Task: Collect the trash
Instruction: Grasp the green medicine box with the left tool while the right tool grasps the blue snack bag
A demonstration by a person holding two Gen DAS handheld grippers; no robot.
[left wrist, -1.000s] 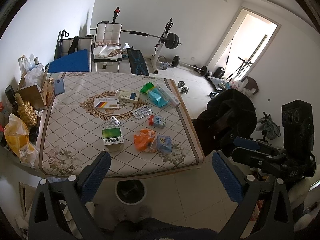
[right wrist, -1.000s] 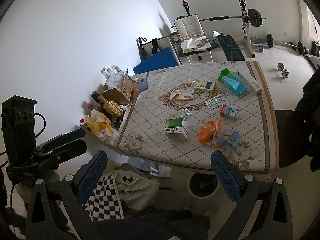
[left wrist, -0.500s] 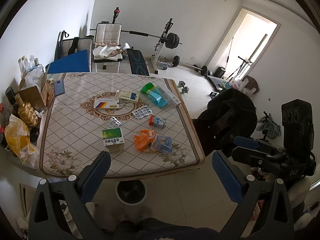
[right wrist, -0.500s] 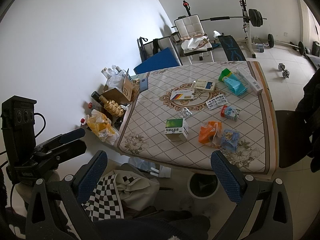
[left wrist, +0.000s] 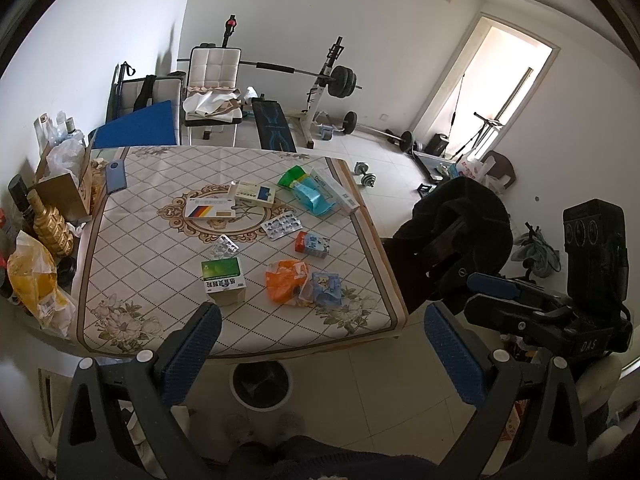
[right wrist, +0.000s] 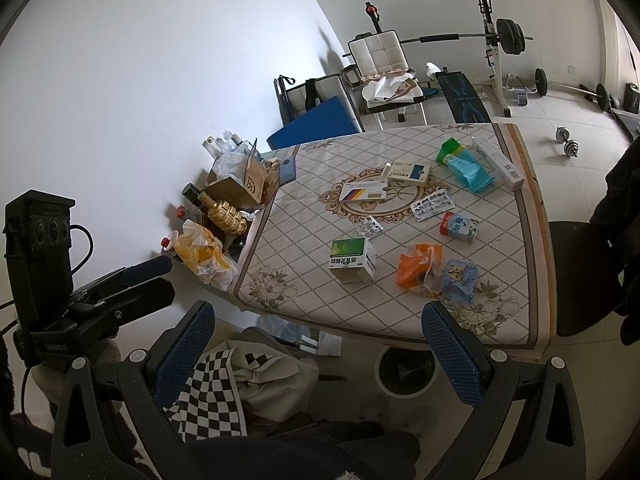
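Hovering short of the table's near edge, both grippers sit with fingers spread wide and nothing between them: left gripper (left wrist: 320,344) and right gripper (right wrist: 320,340) alike. On the floor right below that near edge is a small round trash bin (left wrist: 261,385), also visible from the right wrist view (right wrist: 407,372), with a checkered cloth (right wrist: 212,396) heaped just to its left.

The table (left wrist: 132,320) has a diamond-pattern cover with flower corners, and all the litter is still lying on it. Closest to the near edge: a green medicine box (left wrist: 223,280) standing near the middle, and to its right a crumpled orange wrapper (left wrist: 285,279) touching a blue snack packet (left wrist: 326,287). A bit further in there's a small red and blue carton (left wrist: 313,244) toward the right edge, plus two blister packs, a small one (left wrist: 225,246) and a bigger one (left wrist: 281,225). Around the centre medallion lie a flat box with a striped flag design (left wrist: 211,207) and a white box with a blue panel (left wrist: 255,194). Toward the far right corner: a teal pouch (left wrist: 311,198), a green packet (left wrist: 293,176) and a long white box (left wrist: 335,191) along the right edge. A blue phone (left wrist: 116,176) sits by the far left corner.

Off the left edge: a yellow bag (left wrist: 34,280), gold bottle (left wrist: 50,226) and cardboard box (left wrist: 66,196).
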